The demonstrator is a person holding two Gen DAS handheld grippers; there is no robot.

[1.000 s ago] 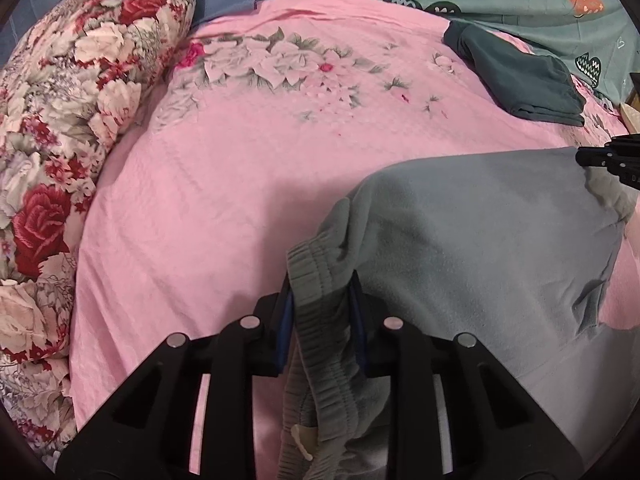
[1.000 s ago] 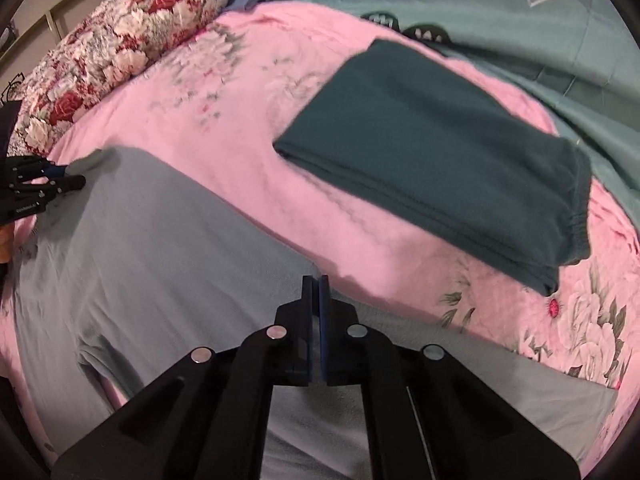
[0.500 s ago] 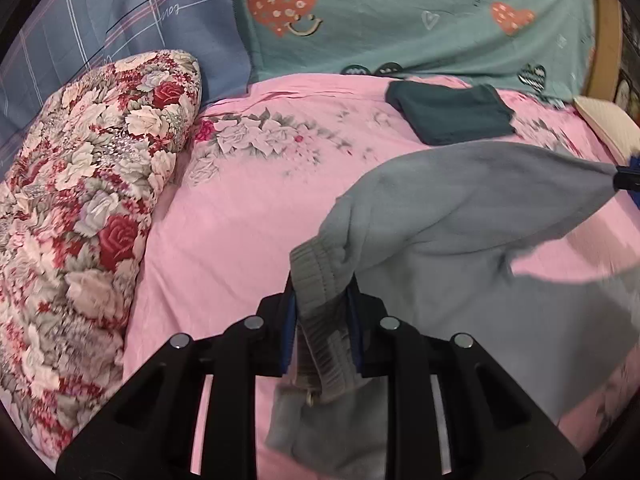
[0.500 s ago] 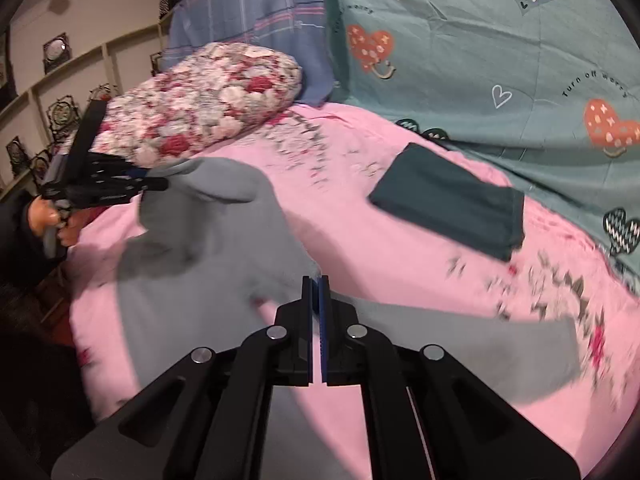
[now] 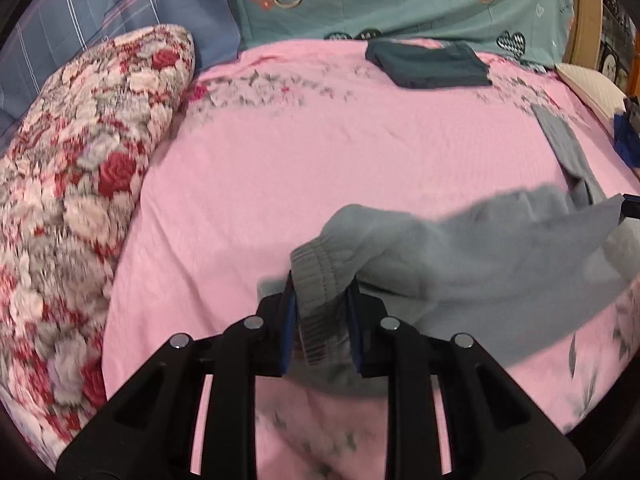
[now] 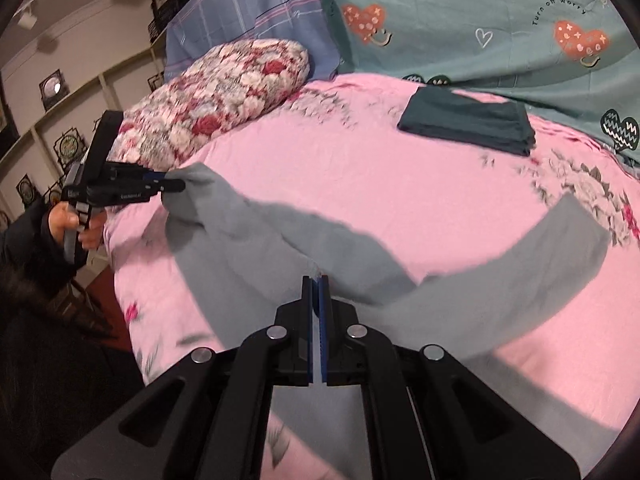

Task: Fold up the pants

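Grey pants (image 5: pixel 480 264) hang stretched between both grippers above the pink bed. My left gripper (image 5: pixel 322 300) is shut on the ribbed waistband (image 5: pixel 316 276), which bunches between its blue pads. My right gripper (image 6: pixel 318 292) is shut on a thin edge of the grey pants (image 6: pixel 256 248). In the right wrist view the left gripper (image 6: pixel 172 184) shows at the left, held by a person's hand (image 6: pixel 72 222). One pant leg (image 6: pixel 552 256) trails to the right across the sheet. The right gripper's tip (image 5: pixel 630 208) peeks in at the left wrist view's right edge.
A folded dark teal garment (image 5: pixel 428 62) (image 6: pixel 468 120) lies at the far side of the pink sheet (image 5: pixel 320 152). A floral pillow (image 5: pixel 80 160) (image 6: pixel 224 88) runs along the left. A teal heart-print cover (image 6: pixel 480 16) stands behind. Shelves (image 6: pixel 48 132) line the wall left of the bed.
Both grippers have pulled back toward the near side of the bed, lifting the grey pants off the sheet. The folded teal garment now looks farther away. Neither grip has changed.
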